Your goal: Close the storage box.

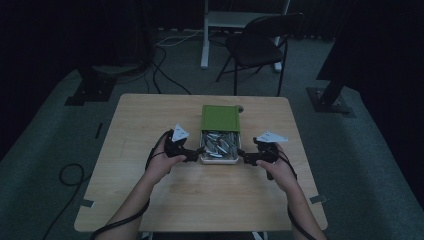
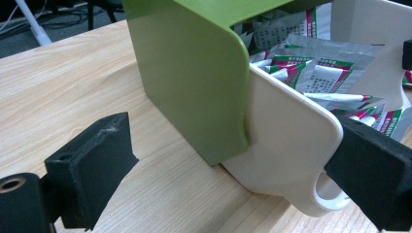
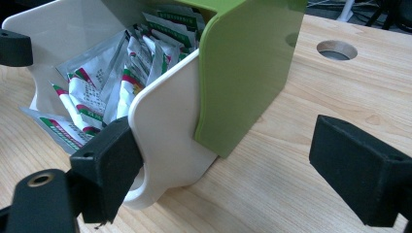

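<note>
Both claws open: L claw [image 1: 196, 153] & R claw [image 1: 243, 156] flank the white tray [image 1: 219, 160], mid-table [image 1: 150, 115], half out of green sleeve [image 1: 220, 118]. Risk: uneven pull skews tray, sachets [image 1: 218, 143] spill; the one-jaw-inside hold may slip.

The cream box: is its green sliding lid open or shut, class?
Partly open. The green lid covers the far half of the cream box, leaving foil sachets exposed in the near half.
</note>
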`<action>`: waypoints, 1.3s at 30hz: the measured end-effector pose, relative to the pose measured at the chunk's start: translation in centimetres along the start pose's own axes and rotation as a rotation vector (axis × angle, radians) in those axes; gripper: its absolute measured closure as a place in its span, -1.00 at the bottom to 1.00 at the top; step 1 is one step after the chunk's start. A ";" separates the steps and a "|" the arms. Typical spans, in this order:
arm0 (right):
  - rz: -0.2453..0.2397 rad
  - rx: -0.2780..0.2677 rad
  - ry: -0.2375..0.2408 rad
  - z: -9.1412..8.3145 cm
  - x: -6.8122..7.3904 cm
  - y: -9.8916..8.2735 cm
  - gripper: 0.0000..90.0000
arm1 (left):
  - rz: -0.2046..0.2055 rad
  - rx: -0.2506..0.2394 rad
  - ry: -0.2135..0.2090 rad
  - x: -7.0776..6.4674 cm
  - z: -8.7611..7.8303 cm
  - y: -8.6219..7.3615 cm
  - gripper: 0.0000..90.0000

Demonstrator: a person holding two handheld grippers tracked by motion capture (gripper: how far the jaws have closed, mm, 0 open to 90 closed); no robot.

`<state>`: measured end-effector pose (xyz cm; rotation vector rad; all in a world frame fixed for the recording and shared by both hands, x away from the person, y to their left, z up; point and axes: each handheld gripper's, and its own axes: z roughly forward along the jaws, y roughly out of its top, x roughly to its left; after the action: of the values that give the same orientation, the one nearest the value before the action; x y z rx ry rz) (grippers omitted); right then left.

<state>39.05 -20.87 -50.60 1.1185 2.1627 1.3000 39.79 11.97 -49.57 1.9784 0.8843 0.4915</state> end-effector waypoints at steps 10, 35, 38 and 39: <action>0.006 0.002 -0.006 0.2 -0.2 0.2 -0.73 | -0.009 0.002 -0.004 0.2 0.3 0.1 -0.90; 0.019 0.001 -0.020 0.9 -0.6 0.7 -0.73 | -0.019 0.006 0.016 1.2 1.1 0.7 -0.92; 0.015 0.004 -0.027 1.0 -0.6 0.8 -0.73 | -0.016 0.006 0.019 1.2 1.2 0.8 -0.92; 0.012 0.005 -0.030 1.0 -0.6 0.8 -0.73 | -0.018 0.006 0.019 1.3 1.3 0.8 -0.92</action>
<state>40.45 -20.55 -50.46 1.1475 2.1414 1.2756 41.76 11.90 -49.54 1.9723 0.9160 0.4984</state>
